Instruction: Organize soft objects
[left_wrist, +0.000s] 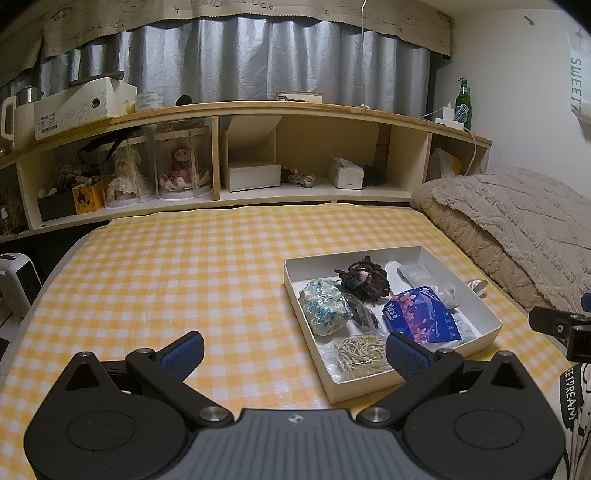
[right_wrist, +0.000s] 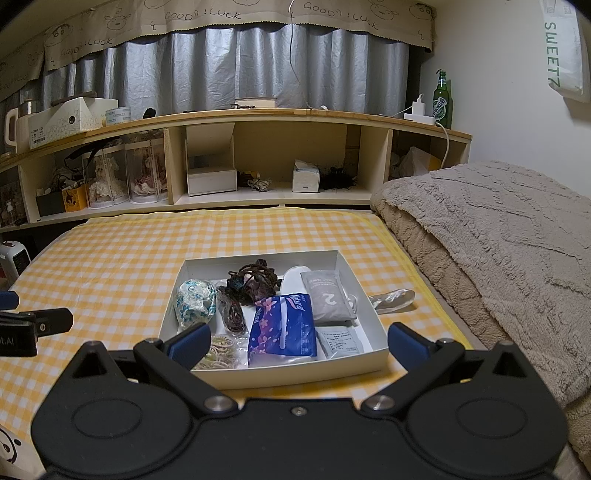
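Soft items sit in white box (right_wrist: 373, 363) on yellow check cloth (right_wrist: 122, 266), both grippers spread wide, holding nothing.

Right gripper (right_wrist: 295, 343) straddles box's near edge, lower centre of frame; blue tissue pack (right_wrist: 282, 325) just ahead, floral pouch (right_wrist: 195, 301) left, dark cord bundle (right_wrist: 251, 282) behind. Left gripper (left_wrist: 293, 352): box at its right finger. Clear wrapper (right_wrist: 393, 299) lies outside box, right. Shelf (right_wrist: 258, 114) far back.

Ahead of your right hand-held gripper (right_wrist: 295, 343) the bed (right_wrist: 122, 258) wears a yellow checked sheet. On it lies a white box (right_wrist: 369, 363), a clear wrapper (right_wrist: 391, 299) just beside its right wall, and a beige blanket (right_wrist: 498, 236) further right.
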